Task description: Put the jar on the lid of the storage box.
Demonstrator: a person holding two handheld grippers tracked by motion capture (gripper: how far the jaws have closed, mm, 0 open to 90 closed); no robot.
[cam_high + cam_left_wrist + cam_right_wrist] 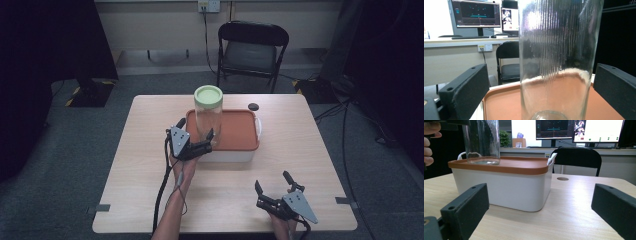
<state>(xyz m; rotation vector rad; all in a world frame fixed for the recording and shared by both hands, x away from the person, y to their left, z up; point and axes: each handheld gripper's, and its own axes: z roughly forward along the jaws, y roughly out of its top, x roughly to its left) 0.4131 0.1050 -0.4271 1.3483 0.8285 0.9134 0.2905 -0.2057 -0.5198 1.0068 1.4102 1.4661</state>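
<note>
A tall clear glass jar (208, 116) with a pale green lid (208, 94) stands upright on the orange lid (235, 131) of a white box (235, 155). My left gripper (196, 130) is open with its jaws on either side of the jar's lower part; in the left gripper view the jar (557, 60) stands between the black pads (467, 87) with gaps on both sides. My right gripper (273, 182) rests open near the table's front right edge, nothing between its jaws. In the right gripper view the jar (482, 141) and box (504, 183) are ahead to the left.
A small dark disc (254, 106) lies on the wooden table (145, 150) behind the box. A black folding chair (251, 49) stands beyond the far edge. Cables trail from both grippers toward the front edge. Monitors (476, 13) stand on a desk at the back.
</note>
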